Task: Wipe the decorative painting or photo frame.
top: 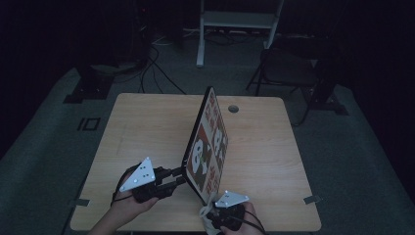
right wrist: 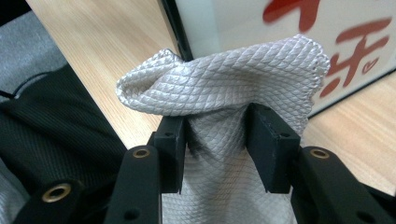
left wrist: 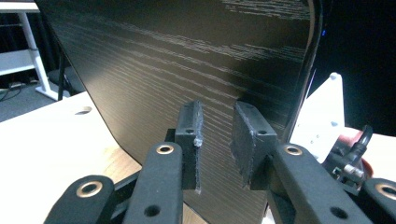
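We record one table (top: 147,127) — light wood-grain top, rounded corners, standing on grey floor (top: 44,147). Set into its far side we note a small round grommet hole (top: 233,108). Resting directly on the top is a flat board (top: 208,142) stood on its lower edge and tilted — black wood-grain back, its pale face printed with red characters and panda figures; a grey quilted cloth (right wrist: 224,84) sits against the board's near corner, above the table's near edge.
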`<state>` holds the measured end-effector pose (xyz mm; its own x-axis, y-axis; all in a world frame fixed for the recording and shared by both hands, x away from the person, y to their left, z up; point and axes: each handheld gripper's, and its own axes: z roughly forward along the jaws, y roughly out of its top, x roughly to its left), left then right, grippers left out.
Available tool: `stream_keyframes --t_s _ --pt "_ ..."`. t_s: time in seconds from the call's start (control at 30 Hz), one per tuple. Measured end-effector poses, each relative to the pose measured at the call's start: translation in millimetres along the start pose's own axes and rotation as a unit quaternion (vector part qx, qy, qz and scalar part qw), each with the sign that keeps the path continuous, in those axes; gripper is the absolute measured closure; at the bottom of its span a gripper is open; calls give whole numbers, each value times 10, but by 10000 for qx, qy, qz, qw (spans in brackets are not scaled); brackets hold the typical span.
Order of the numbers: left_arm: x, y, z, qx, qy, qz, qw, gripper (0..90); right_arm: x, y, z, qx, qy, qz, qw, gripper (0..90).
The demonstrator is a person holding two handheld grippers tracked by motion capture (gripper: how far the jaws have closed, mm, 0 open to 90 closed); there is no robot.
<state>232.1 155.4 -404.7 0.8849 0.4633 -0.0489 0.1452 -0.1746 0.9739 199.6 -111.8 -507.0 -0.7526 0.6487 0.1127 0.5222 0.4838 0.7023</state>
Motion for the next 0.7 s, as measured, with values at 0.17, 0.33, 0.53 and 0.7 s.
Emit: stream_keyframes --t_s 0.17,0.33,0.53,0.7 --pt "10 -4 0 -8 -17 -11 10000 732 -38 -53 59 168 25 50 9998 591" --pt "27 -18 -5 -10 -28 -39 10000 719 -75 -96 59 457 222 169 9986 777" --pt "4 -34 -2 20 -158 14 9999 680 -112 -109 -37 531 270 151 9981 798" --pt "-5 -42 -34 41 -206 -83 9997 638 -137 -55 -243 198 288 208 9992 800"
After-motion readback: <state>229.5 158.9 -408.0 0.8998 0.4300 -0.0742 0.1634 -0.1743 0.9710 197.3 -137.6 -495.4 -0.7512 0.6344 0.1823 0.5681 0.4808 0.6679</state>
